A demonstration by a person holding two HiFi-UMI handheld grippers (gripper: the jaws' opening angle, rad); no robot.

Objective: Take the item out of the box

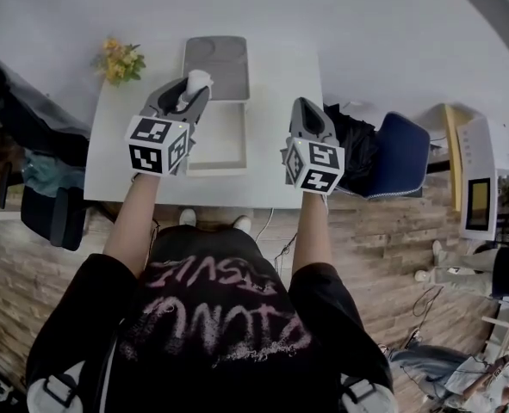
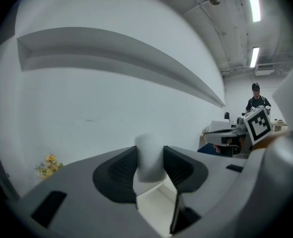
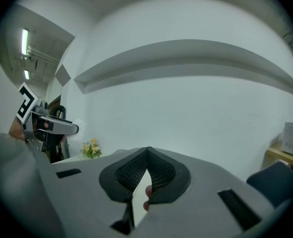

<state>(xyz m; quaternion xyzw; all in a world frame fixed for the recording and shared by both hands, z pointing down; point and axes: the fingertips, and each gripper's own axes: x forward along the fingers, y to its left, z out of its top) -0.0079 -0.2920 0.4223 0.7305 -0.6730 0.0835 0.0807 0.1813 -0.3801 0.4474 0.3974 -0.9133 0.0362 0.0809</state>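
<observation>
The item (image 2: 148, 155), a white rounded cylinder, stands with its long axis up and down the left gripper view, rounded end uppermost. It is clamped at mid-height by the left gripper (image 2: 149, 157), in the upper centre-left of the head view over the open box (image 1: 215, 140). So the lift-out looks nearly done, and the next move calls for carrying it sideways, upright, to bare table (image 1: 276, 157). The right gripper (image 3: 146, 155) hangs right of centre, pads together on nothing.

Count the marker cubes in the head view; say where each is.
2. One cube rides the left tongs, shut on a white item by the box; the other rides the right tongs, shut, empty, right of the box. None seems hidden.
</observation>
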